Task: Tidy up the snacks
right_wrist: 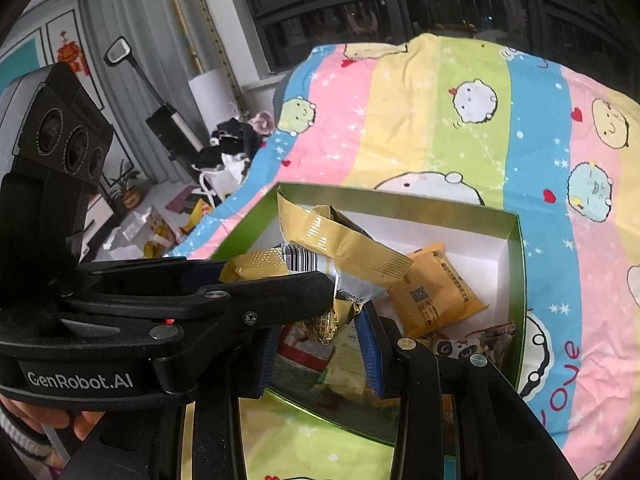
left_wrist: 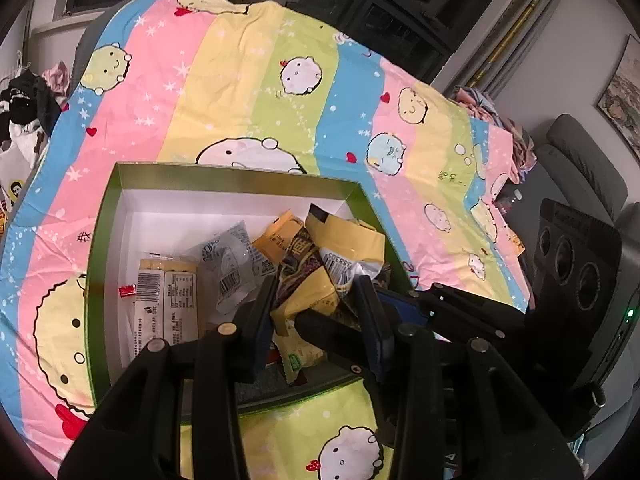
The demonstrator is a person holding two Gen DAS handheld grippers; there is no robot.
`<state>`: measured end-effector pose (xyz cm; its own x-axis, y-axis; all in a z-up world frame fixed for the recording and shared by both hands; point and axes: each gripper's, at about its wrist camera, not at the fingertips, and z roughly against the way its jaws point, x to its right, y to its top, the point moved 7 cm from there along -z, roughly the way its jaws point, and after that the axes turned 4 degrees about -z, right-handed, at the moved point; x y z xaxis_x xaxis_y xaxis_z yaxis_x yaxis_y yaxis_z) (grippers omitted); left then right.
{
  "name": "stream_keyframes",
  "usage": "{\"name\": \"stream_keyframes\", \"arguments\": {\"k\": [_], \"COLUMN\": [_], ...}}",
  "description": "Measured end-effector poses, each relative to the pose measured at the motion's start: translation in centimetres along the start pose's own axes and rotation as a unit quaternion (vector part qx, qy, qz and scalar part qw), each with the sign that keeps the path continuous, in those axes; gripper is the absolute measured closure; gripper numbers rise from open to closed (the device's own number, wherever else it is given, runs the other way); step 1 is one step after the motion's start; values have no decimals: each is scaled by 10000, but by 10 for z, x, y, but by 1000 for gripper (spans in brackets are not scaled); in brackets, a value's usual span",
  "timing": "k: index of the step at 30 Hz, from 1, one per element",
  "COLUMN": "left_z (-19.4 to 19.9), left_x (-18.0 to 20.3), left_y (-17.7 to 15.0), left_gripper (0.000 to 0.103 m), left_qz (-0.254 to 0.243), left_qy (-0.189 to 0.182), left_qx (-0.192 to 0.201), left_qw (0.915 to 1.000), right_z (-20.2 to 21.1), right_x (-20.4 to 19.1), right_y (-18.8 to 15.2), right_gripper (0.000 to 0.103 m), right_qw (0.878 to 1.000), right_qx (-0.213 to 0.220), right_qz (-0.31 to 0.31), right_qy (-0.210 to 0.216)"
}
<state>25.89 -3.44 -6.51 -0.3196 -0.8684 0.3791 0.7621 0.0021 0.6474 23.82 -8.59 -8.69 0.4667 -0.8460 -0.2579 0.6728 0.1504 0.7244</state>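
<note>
A green box [left_wrist: 236,179] with a white inside lies on a striped cartoon bedsheet and holds several snack packets. In the left wrist view my left gripper [left_wrist: 320,300] is open above the box's near right part, over yellow packets [left_wrist: 308,300]. The right gripper's fingers [left_wrist: 340,330] cross in front of it and are shut on a yellow-and-silver packet [left_wrist: 352,246]. In the right wrist view the left gripper [right_wrist: 248,280] reaches in from the left, and the gold packet [right_wrist: 340,244] stands above the box [right_wrist: 400,202]. My right gripper [right_wrist: 320,344] hovers over the box's near edge.
A white bar packet [left_wrist: 168,300], a clear packet [left_wrist: 228,268] and an orange packet [right_wrist: 436,288] lie in the box. The bedsheet [left_wrist: 248,80] spreads all around. Clothes [left_wrist: 24,100] lie at the bed's left edge. A grey sofa [left_wrist: 580,168] stands at right.
</note>
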Motion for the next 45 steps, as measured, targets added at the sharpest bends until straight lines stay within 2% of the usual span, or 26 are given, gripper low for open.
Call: {"name": "stream_keyframes", "arguments": {"k": [11, 17, 23, 25, 28, 29, 31, 33, 35, 37, 39, 41, 45], "left_z": [-25, -36, -42, -40, -33, -30, -23, -12, -1, 9, 22, 32, 53], "left_x": [-10, -17, -21, -20, -18, -18, -17, -14, -10, -6, -1, 5, 13], "left_y": [-7, -11, -16, -15, -13, -12, -10, -8, -5, -3, -1, 1, 2], "left_gripper": [64, 59, 40, 37, 23, 22, 14, 13, 12, 0, 1, 1, 1], "left_qz": [81, 134, 191, 150, 85, 70, 31, -37, -112, -140, -190, -257, -313], "left_qy": [163, 347, 490, 565, 755, 799, 897, 1035, 1130, 1199, 1276, 1330, 1518], "left_qx": [-250, -448, -600, -589, -539, -504, -437, -332, -221, -140, -25, 71, 215], "left_qw": [9995, 9983, 9968, 9966, 9956, 9955, 9950, 9941, 9933, 9926, 9916, 9908, 9877], "right_z": [-23, -35, -38, -36, -28, -24, -15, -5, 8, 20, 31, 41, 61], "right_x": [14, 19, 22, 21, 18, 19, 20, 20, 19, 17, 15, 14, 11], "right_y": [-6, -12, -18, -19, -17, -16, -15, -14, -11, -8, -6, -3, -2], "right_gripper": [64, 64, 64, 64, 64, 64, 59, 48, 41, 35, 23, 17, 12], "right_qw": [9991, 9975, 9961, 9962, 9962, 9963, 9958, 9954, 9953, 9949, 9940, 9928, 9901], "right_qx": [-356, -572, -674, -670, -582, -550, -470, -382, -271, -172, -78, -4, 89], "right_qz": [-86, -196, -314, -284, -151, -161, -176, -188, -191, -179, -161, -138, -101], "right_qy": [-195, -363, -465, -481, -623, -648, -762, -861, -909, -980, -1080, -1188, -1394]}}
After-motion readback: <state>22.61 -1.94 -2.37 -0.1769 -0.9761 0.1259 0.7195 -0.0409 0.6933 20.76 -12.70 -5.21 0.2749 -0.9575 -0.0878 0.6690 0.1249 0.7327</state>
